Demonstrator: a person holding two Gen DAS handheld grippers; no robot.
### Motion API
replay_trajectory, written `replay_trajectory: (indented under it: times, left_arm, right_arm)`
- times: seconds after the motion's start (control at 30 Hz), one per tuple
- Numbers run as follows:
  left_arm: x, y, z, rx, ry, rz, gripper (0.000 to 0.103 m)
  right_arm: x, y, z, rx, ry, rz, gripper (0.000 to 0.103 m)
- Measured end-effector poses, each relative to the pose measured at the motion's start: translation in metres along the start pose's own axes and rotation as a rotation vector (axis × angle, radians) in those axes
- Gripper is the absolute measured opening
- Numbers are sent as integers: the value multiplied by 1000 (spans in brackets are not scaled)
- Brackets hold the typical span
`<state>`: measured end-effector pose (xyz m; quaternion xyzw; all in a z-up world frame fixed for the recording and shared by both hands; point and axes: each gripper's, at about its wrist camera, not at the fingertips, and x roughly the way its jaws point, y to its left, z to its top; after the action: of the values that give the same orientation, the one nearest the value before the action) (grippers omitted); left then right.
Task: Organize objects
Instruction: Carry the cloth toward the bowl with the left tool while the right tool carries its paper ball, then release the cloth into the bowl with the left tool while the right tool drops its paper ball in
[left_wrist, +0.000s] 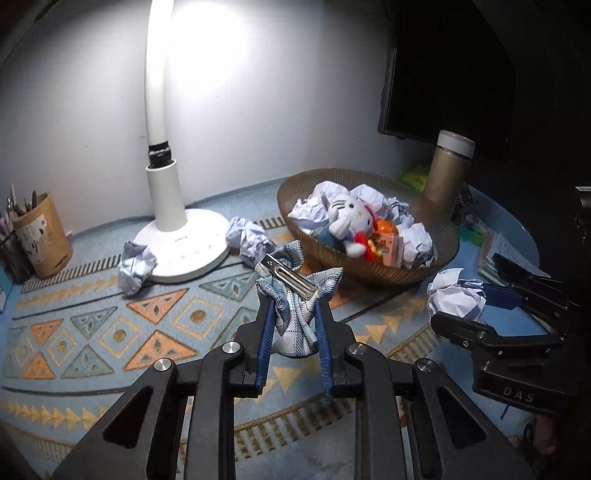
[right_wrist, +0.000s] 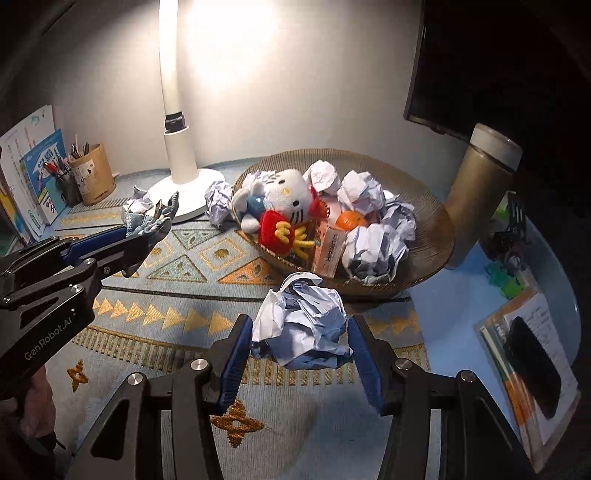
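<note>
1. We have two things in hand. The left gripper (left_wrist: 295, 306) is clamped tight on a blue plaid fabric bow hair clip (left_wrist: 291, 291), its metal clasp facing up, held clear above the patterned mat (left_wrist: 110, 332).
2. The right gripper (right_wrist: 301, 332) is closed around a crumpled paper ball (right_wrist: 301, 325), both pads pressing its sides; it too hangs above the mat, just in front of the basket (right_wrist: 424, 258).
3. We judge the step in hand to be carrying both to where they belong. The basket already holds paper balls, a plush cat toy (right_wrist: 288, 206), a small orange ball and a little box, so it looks like the likely drop point.
4. To do it well, we should bring the paper ball over the rim before letting go and aim at a gap among the heaped items, since it could roll off the pile. The clip hangs limp, so we should keep the grip firm on its fabric.
5. Two more paper balls lie by the base of the white desk lamp (left_wrist: 184, 251).
6. Farther out stand a pen holder (left_wrist: 44, 236) at the left and a tan flask (left_wrist: 448, 166) behind the basket; books lie at the right edge. The room is dim beyond the lamp's glow on the white wall.
</note>
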<state>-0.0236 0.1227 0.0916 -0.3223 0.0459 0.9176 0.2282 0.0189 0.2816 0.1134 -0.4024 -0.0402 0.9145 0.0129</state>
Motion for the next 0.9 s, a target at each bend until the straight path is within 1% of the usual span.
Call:
replay_trajectory:
  times: [0.13,0.27,0.43,0.6,0.7,0.9]
  left_arm:
    - [3,-19,28,56,-36,-11,19]
    - [18,-32,50,88,-52,-20,19]
    - [48,-37,70,94,-36,-29,19]
    - [80,-34,87,81,-17,-39,19]
    - [95,-36,93,94,-13,-38,19]
    - [121,-33,98,81,6,-43,19]
  right_arm:
    - [-14,-14,21,15,-40,-18,52]
    - [-9,-29,43,28,-74,-68,52]
    - [16,-49,68,67,-91,-91,52]
    - [45,-61,88,90,-88,-105,52]
    - [62,-63,96,93,-78,-112,52]
    - [89,-67,101,119,-61,-105,52]
